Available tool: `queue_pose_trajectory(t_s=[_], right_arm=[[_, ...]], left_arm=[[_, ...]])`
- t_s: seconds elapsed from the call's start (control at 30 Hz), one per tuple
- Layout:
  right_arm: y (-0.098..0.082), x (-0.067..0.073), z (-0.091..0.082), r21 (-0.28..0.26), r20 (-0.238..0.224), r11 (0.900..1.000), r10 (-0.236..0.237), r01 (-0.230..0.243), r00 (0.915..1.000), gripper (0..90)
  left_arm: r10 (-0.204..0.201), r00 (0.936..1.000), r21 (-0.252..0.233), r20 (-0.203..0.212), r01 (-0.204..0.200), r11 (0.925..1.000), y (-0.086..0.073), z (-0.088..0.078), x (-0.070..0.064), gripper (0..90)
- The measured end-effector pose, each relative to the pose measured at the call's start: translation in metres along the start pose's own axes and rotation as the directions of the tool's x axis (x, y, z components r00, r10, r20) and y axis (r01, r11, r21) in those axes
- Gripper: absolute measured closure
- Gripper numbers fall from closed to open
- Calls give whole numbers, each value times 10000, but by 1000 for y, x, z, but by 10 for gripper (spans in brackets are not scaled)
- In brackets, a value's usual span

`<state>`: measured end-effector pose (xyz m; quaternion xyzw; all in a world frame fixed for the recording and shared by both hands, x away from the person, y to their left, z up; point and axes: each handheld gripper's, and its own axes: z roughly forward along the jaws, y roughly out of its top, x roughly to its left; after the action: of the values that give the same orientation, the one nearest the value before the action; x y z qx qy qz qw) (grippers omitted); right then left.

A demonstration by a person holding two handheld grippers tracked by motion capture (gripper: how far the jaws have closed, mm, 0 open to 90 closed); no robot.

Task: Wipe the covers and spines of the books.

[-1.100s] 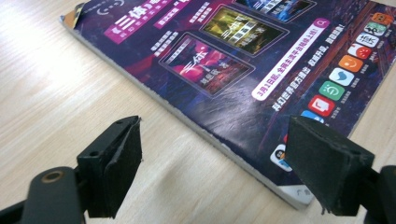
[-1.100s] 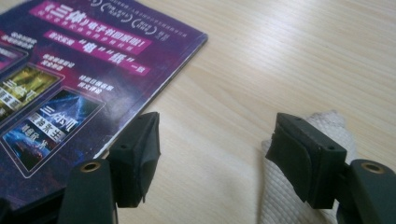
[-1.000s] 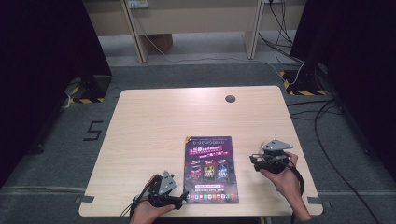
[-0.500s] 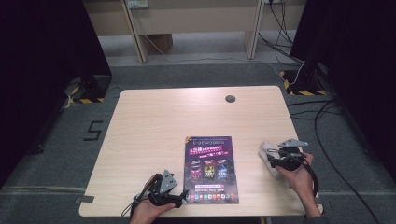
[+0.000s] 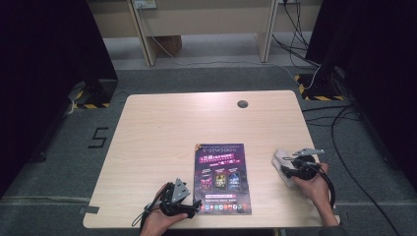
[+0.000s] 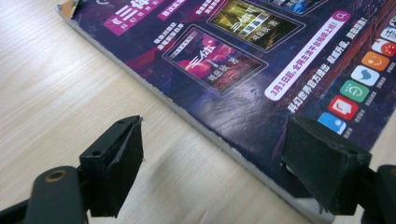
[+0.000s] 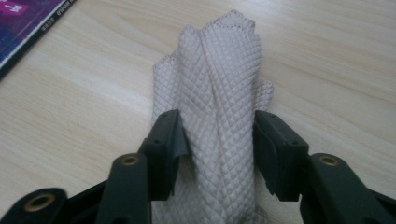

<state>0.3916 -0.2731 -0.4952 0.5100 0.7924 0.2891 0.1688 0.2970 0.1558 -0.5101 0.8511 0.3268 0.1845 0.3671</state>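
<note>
Wooden desk (image 5: 162, 128) under us: our right gripper (image 7: 217, 135), jaws just closing, pinches the bunched white cloth (image 7: 219, 79) beside the purple magazine (image 5: 221, 177), not yet lifted, while our left gripper (image 6: 215, 154) gapes empty astride the magazine's edge.

The purple glossy printed magazine (image 6: 261, 70) runs off the top and right edges in the left gripper view. The pale quilted cloth's (image 7: 219, 116) near end is hidden behind the right claw (image 7: 217, 140).

High view over the table (image 5: 162, 128); two close claw-mounted views.
</note>
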Motion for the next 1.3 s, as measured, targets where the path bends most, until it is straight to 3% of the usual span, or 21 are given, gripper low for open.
queue_pose_trajectory(t_s=[0.23,0.33,0.57,0.73,0.77,0.8,0.9,1.07,1.3], right_arm=[[1,0,1,-33,-449,9999,-140,138,9989,708],[2,1,1,-127,-421,9996,-264,259,9988,763],[14,8,-7,-888,-441,9954,-386,346,9983,787],[27,25,-18,-1542,-606,9850,-879,777,9943,787],[30,30,-20,-1633,-680,9821,-1065,942,9920,787],[34,36,-21,-1753,-743,9789,-1191,1046,9901,787],[44,50,-21,-1925,-884,9727,-1484,1293,9850,786],[57,71,-8,-1774,-1096,9664,-2073,1861,9721,785],[80,96,27,-1440,-1257,9661,-2326,2142,9644,775]], left_arm=[[-141,9992,-110,361,146,9998,5,9,-3,192],[-167,9989,-50,431,169,9998,9,13,-2,179],[-214,9979,-155,603,223,9996,13,19,-5,196],[-144,9977,-123,662,153,9998,13,18,-6,228],[-120,9938,-205,1102,144,9997,12,17,-8,290],[-56,9936,-300,1127,90,9995,11,16,-10,381],[-110,9966,-536,817,154,9984,8,14,-17,424],[-251,9952,-412,949,291,9987,9,14,-16,458],[-233,9960,-505,865,277,9983,8,14,-17,448]])
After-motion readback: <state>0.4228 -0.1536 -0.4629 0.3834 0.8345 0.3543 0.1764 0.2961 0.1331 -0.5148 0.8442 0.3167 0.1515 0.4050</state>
